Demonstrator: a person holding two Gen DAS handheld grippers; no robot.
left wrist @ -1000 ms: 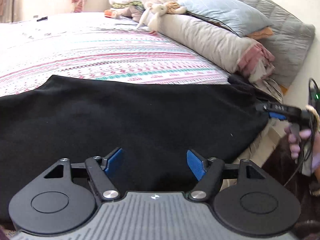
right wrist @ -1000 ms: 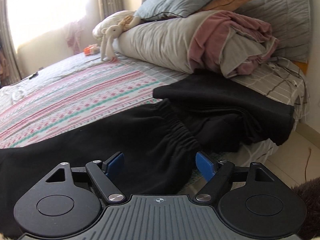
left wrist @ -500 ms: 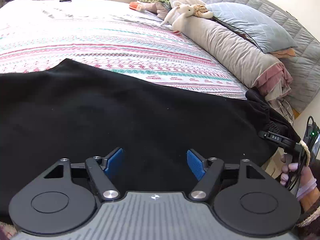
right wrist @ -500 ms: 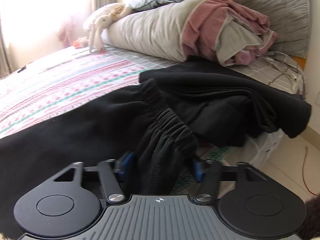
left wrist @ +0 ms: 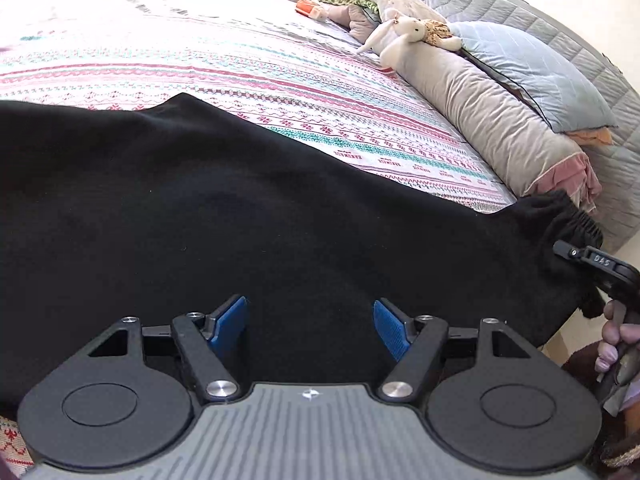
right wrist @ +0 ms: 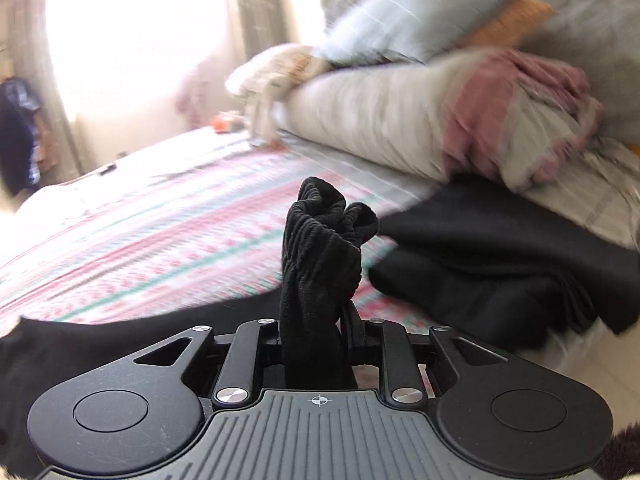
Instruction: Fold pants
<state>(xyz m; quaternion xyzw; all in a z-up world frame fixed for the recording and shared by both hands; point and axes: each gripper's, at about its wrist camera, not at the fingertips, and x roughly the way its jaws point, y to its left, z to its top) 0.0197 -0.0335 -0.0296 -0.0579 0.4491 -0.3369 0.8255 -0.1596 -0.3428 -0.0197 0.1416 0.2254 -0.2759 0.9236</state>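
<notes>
Black pants [left wrist: 224,216] lie spread along the near edge of the patterned bed. My left gripper [left wrist: 310,326] is open, its blue pads just above the pants' near edge, holding nothing. My right gripper [right wrist: 316,338] is shut on the pants' elastic waistband [right wrist: 320,248], which stands bunched up between the fingers and is lifted off the bed. In the left wrist view the right gripper [left wrist: 588,258] shows at the far right, at the waistband end [left wrist: 560,220].
A folded stack of black garments [right wrist: 500,264] lies on the bed right of the waistband. Pillows and a pink blanket [right wrist: 500,120] line the headboard side. A white plush toy [left wrist: 400,34] sits on the long pillow. The striped bedspread [left wrist: 240,60] stretches beyond the pants.
My right gripper has closed on the waistband and lifted it, moving fast enough to blur the view. My left gripper has shifted left over the pants and stays open.
</notes>
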